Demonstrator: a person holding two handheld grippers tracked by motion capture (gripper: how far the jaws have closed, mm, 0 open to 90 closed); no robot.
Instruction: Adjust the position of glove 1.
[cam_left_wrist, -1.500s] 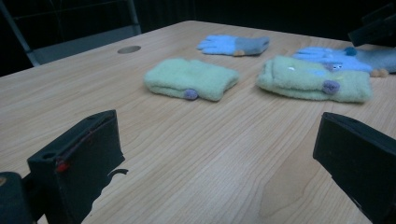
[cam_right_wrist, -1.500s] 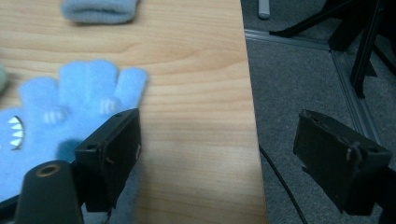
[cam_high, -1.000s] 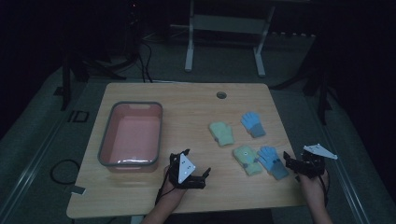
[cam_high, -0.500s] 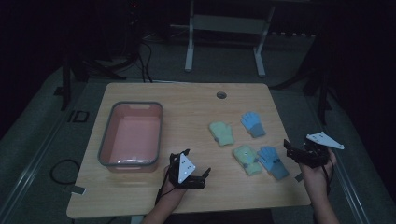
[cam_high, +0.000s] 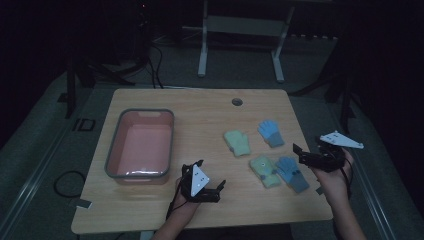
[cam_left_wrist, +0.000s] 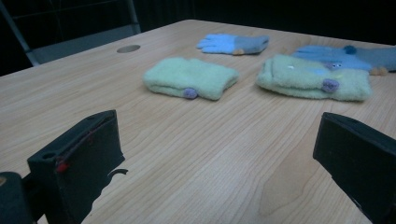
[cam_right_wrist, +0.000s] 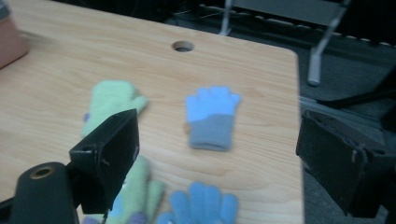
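Near blue glove (cam_high: 293, 172): lies flat on the tabletop (cam_high: 210, 120) at its right front, closest to the right hand-held gripper; medium blue knit with a greyer cuff toward the table's front edge and small dark dots on its back. In the right gripper view its fingertips (cam_right_wrist: 201, 204) show low in the frame, between the two black jaws.
Near green glove (cam_high: 264, 170): pale green and fluffy, touching the near blue glove on that glove's left; in the left gripper view (cam_left_wrist: 314, 78) it bears a small purple button and light spots.
Far blue glove (cam_high: 270, 132): light blue fingers pointing away from the person, grey-blue cuff toward them; apart from the near pair. In the right gripper view (cam_right_wrist: 211, 116) it lies between the jaws, farther off.
Far green glove (cam_high: 237, 142): plain pale green mitten just left of the far blue glove, not touching it; the left gripper view (cam_left_wrist: 190, 78) shows a purple button at its edge.
Right hand-held gripper (cam_high: 306, 157): held above the tabletop's right edge, jaws spread wide with nothing between them, pointing left toward the near blue glove.
Left hand-held gripper (cam_high: 212, 186): low over the tabletop's front middle, jaws wide apart and empty, aimed right toward the gloves.
Pink tub (cam_high: 114, 155): rectangular with a grey rim, on the left half of the tabletop, well apart from the gloves.
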